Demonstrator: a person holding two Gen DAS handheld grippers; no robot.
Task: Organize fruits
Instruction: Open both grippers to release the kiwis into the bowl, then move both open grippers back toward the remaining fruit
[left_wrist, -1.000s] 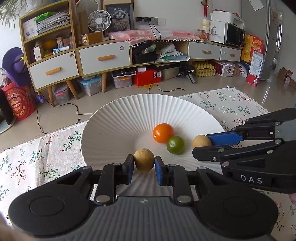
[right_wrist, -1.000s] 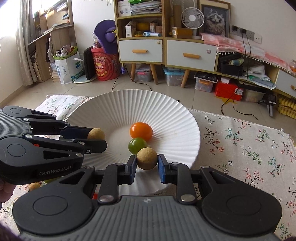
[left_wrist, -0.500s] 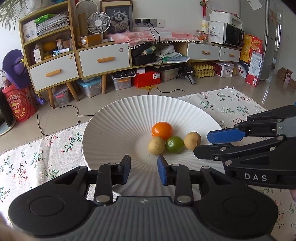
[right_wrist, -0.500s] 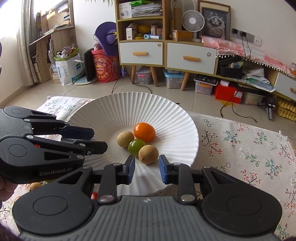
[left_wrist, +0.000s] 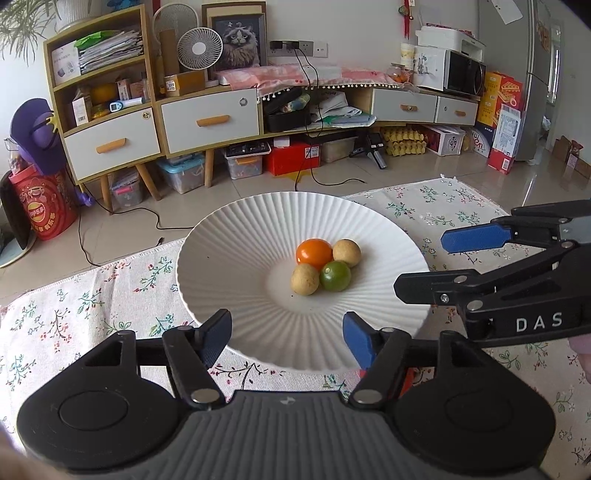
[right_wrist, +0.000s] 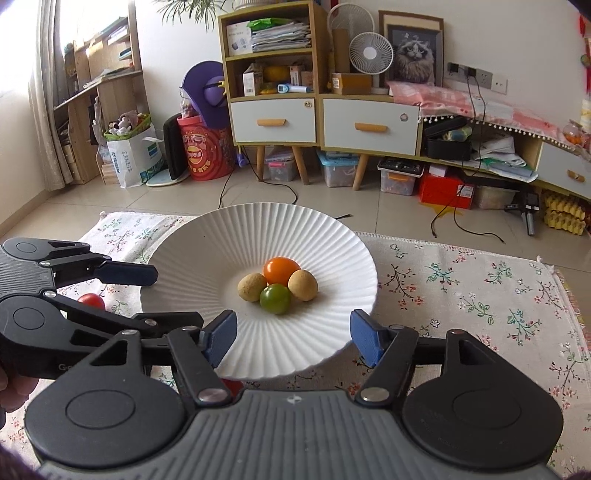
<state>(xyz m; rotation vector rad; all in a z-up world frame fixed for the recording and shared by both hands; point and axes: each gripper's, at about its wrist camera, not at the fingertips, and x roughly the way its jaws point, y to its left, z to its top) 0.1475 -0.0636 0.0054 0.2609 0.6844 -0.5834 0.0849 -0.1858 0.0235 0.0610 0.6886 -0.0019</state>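
Floral cloth (left_wrist: 92, 306) covers the low surface, with a cluttered sideboard (left_wrist: 207, 118) along the far wall. At the near edge the left gripper (left_wrist: 286, 332) stands released, its jaws having just been opening, nothing between them. To its right the right gripper (right_wrist: 291, 332) is likewise spread (its jaws too have just been opening) and empty. Just beyond both lies the white ribbed plate (left_wrist: 229, 240). At its centre four fruits touch: an orange tomato (left_wrist: 314, 253), a green tomato (left_wrist: 335, 276) and two tan fruits (left_wrist: 305, 279) (left_wrist: 346, 252). A red fruit (right_wrist: 91, 301) sits on the cloth left of the plate.
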